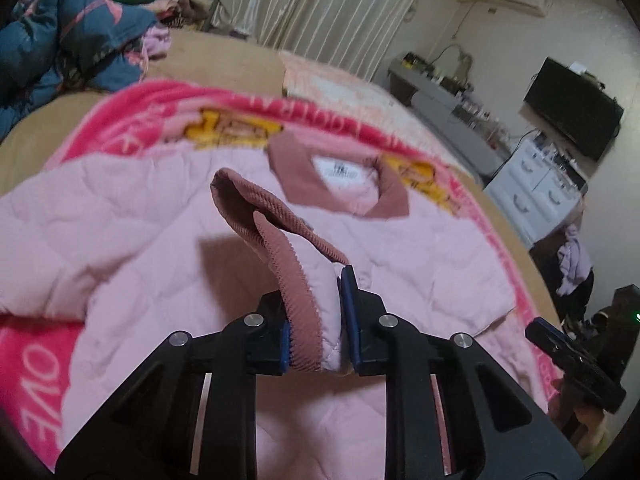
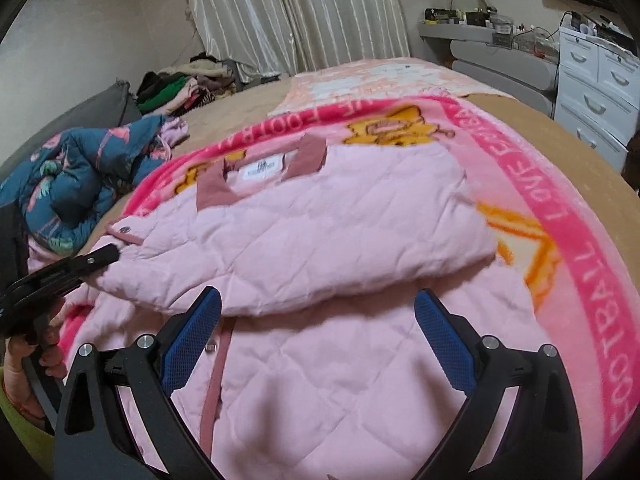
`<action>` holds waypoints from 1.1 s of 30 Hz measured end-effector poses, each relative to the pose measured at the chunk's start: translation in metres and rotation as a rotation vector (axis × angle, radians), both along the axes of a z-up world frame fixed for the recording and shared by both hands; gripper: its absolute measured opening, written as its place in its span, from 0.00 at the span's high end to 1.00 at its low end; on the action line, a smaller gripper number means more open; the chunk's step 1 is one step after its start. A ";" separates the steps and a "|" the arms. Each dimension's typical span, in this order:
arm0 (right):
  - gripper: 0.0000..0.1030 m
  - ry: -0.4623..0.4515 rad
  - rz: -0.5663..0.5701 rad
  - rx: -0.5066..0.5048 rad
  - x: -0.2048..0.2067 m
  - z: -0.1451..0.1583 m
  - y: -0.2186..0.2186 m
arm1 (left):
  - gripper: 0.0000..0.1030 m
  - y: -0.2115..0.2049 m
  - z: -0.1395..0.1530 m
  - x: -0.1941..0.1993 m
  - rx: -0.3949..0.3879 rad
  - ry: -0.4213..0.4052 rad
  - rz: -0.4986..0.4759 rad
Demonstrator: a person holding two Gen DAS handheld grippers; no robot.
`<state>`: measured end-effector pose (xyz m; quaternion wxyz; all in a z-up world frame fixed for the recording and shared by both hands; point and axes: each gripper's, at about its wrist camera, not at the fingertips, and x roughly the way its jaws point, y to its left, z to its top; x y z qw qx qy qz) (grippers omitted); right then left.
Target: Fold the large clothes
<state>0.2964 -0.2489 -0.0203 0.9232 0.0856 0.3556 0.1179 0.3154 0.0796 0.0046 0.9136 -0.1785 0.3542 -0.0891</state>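
A pink quilted jacket [image 1: 140,216] with a dusty-rose collar [image 1: 296,160] lies spread on a pink blanket [image 2: 580,260] on the bed. My left gripper [image 1: 320,320] is shut on the ribbed rose cuff [image 1: 280,248] of one sleeve, which is lifted off the jacket's body. In the right wrist view the jacket [image 2: 320,216] has a sleeve folded across its chest, and the left gripper [image 2: 106,256] pinches fabric at the jacket's left edge. My right gripper [image 2: 320,320] hangs open just above the jacket's lower body, with nothing between its blue pads [image 2: 196,340]. It also shows at the far right [image 1: 540,328].
A blue flowered padded garment [image 2: 72,184] is bunched at the bed's left side, with a pile of clothes [image 2: 180,84] behind it by the curtains. White drawers [image 2: 596,92] and a grey desk [image 2: 492,52] stand right of the bed. A hand [image 2: 24,360] holds the left tool.
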 end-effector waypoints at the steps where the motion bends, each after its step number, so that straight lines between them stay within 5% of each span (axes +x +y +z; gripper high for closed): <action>1: 0.06 -0.015 -0.008 0.000 0.004 0.006 -0.003 | 0.87 0.002 0.004 0.000 -0.001 -0.010 0.003; 9: 0.06 -0.098 -0.032 -0.040 0.038 0.027 -0.020 | 0.89 0.024 -0.021 0.013 -0.013 0.065 0.071; 12: 0.06 -0.083 -0.041 -0.040 0.052 0.021 -0.026 | 0.89 0.021 -0.026 0.015 0.042 0.071 0.068; 22: 0.07 0.034 -0.002 -0.149 0.097 -0.024 -0.021 | 0.89 0.027 -0.053 0.020 0.085 0.153 0.085; 33: 0.09 0.217 -0.042 -0.152 0.113 -0.075 -0.036 | 0.85 0.025 -0.068 0.020 0.106 0.187 0.080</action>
